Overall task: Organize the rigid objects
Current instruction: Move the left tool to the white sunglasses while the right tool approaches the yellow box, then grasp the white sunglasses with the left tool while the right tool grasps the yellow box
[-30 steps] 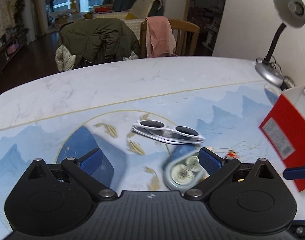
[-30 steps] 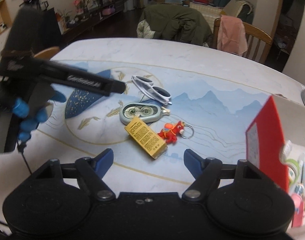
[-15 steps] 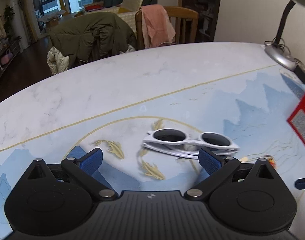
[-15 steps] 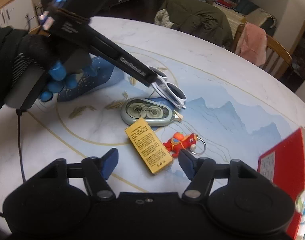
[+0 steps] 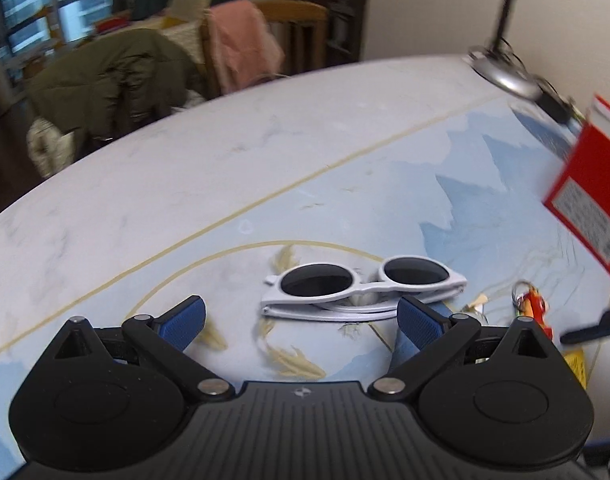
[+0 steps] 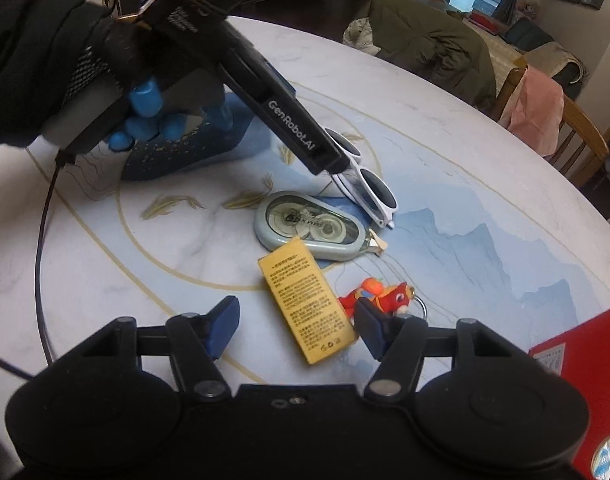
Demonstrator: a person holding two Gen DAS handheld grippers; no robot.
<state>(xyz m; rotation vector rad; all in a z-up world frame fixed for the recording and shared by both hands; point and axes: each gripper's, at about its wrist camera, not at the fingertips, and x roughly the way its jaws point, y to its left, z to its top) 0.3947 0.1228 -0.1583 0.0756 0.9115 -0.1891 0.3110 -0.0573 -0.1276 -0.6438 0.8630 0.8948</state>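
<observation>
- White-framed sunglasses (image 5: 365, 286) are seen folded on the table (image 5: 225, 168), just ahead of the left gripper (image 5: 301, 316), whose jaws stand released, nothing between them.
- Right gripper (image 6: 297, 324): jaws are closing around the yellow box (image 6: 307, 304); no pad contact is shown.
- Tape dispenser (image 6: 309, 226) and red keychain (image 6: 385, 298) lie close by.
- Marbled, blue-painted surface stays bare toward the far curved edge; draped chairs (image 5: 117, 80) stand beyond, a red carton (image 5: 589, 184) at the right.

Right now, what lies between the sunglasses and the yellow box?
The grey tape dispenser lies between the sunglasses and the yellow box, with its near edge right against the box. The right wrist view shows it.
</observation>
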